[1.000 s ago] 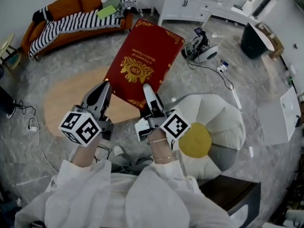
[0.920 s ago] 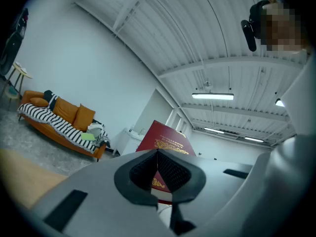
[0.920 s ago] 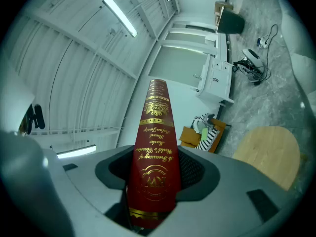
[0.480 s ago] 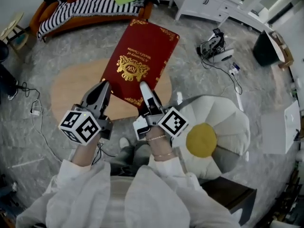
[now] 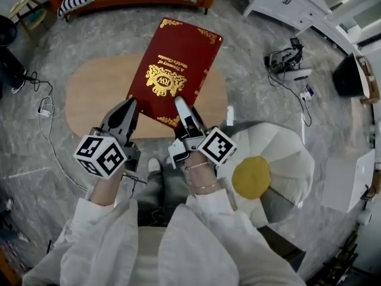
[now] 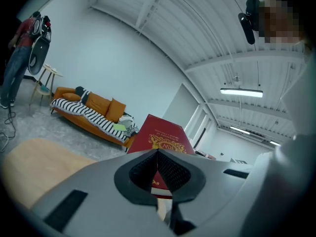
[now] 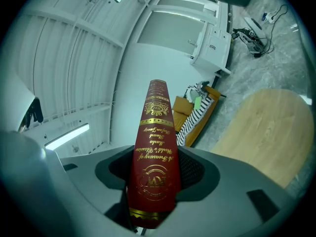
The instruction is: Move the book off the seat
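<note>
book (image 5: 172, 64): red, gold emblem | sofa (image 6: 101, 104): orange | throw (image 6: 74, 110): black-white stripes | table (image 5: 89, 100): pale wood

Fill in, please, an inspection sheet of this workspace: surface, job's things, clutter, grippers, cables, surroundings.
Surface: oval wooden table on a grey floor.
Job's things: red book, held tilted over the table; seat, white with a yellow centre, no book on it.
Clutter: gadgets on the floor near the cabinet.
Grippers: left gripper shut on the book's near corner; right gripper shut on its spine.
Cables: cables loose on the floor left of the table, more among the gadgets.
Surroundings: sofa, white cabinet, black bin.
</note>
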`<state>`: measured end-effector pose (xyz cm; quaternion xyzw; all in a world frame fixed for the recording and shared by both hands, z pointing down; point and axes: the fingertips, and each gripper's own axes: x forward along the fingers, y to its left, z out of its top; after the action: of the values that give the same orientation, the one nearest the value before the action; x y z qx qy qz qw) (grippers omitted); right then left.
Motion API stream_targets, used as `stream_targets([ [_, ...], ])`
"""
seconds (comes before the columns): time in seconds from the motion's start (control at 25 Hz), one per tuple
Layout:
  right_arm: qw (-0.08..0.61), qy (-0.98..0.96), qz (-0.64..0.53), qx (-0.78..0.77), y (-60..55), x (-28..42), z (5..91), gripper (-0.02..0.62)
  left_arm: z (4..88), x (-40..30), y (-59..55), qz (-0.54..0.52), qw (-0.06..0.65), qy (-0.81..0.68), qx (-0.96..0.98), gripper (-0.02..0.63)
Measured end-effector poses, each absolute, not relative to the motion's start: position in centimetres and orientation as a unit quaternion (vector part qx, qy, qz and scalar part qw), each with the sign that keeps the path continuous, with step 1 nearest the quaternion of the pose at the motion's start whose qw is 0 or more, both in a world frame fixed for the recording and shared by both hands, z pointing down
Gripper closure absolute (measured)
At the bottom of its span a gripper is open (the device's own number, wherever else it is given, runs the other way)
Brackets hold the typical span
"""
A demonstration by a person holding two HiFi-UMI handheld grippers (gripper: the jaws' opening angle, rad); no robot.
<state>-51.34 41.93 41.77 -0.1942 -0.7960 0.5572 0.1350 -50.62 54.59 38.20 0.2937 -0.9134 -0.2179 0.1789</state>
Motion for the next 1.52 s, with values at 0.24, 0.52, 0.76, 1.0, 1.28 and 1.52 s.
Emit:
stream_targets([
  [0.24,0.165,-0.783,0.568,-0.193,41.4,-52.7,46.8,0.353,42.7,-51.6,53.8,-0.219,0.205,-0.913,0.275,0.600],
  [0.52,0.191,-0.767,0.587,-0.177,42.0,-53.8,54.4,0.353,50.1,-52.4,53.4,-0.218,0.235,-0.907,0.272,0.600],
  [0.76,0.222,-0.761,0.584,-0.177,42.8,-53.8,60.9,0.353,56.4,-52.6,52.9,-0.227,0.267,-0.896,0.273,0.600],
  [1.0,0.256,-0.753,0.580,-0.174,42.6,-53.2,66.9,0.353,61.7,-52.9,52.6,-0.246,0.279,-0.895,0.245,0.600],
  [1.28,0.302,-0.738,0.576,-0.178,43.4,-53.0,72.5,0.353,65.0,-54.0,51.5,-0.257,0.287,-0.893,0.234,0.600],
  [1.52,0.340,-0.727,0.576,-0.158,44.8,-51.8,77.1,0.353,68.0,-53.6,51.8,-0.261,0.299,-0.888,0.232,0.600],
])
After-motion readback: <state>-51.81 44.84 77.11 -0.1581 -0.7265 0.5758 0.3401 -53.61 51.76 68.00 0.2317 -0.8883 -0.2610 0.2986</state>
